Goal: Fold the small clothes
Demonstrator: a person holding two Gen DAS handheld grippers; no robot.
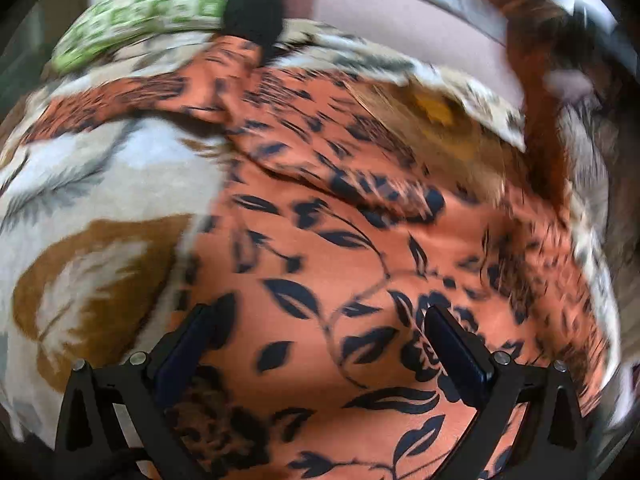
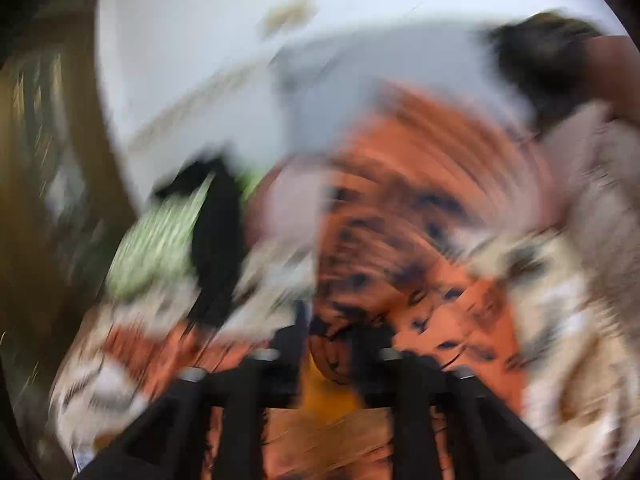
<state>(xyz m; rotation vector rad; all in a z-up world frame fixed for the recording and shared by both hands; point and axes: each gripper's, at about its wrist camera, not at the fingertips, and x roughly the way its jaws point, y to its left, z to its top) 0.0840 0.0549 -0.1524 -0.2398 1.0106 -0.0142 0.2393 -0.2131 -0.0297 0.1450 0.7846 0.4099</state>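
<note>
One orange garment printed with dark navy leaves and flowers (image 1: 360,248) fills your left wrist view — thin, smooth cloth, spread mostly flat with a creased fold running across its upper part. It lies on a cream bedspread with brown and grey leaf shapes (image 1: 88,200), which looks soft and slightly fuzzy. Beyond that you can count one green-and-white checked cloth (image 1: 148,12), rumpled into a mound, and one black piece of fabric (image 1: 252,4) just beside it.

Your left gripper (image 1: 316,340) hangs over the orange garment with its jaws wide apart; nothing is between the dark fingers (image 1: 456,344), and whether the tips touch the cloth you cannot tell.

Your right wrist view is badly smeared. The right gripper (image 2: 330,332) points at a bunched roll of the same orange cloth, which sits right at its fingers. The blur hides how far apart those jaws stand, so the grip cannot be read.
</note>
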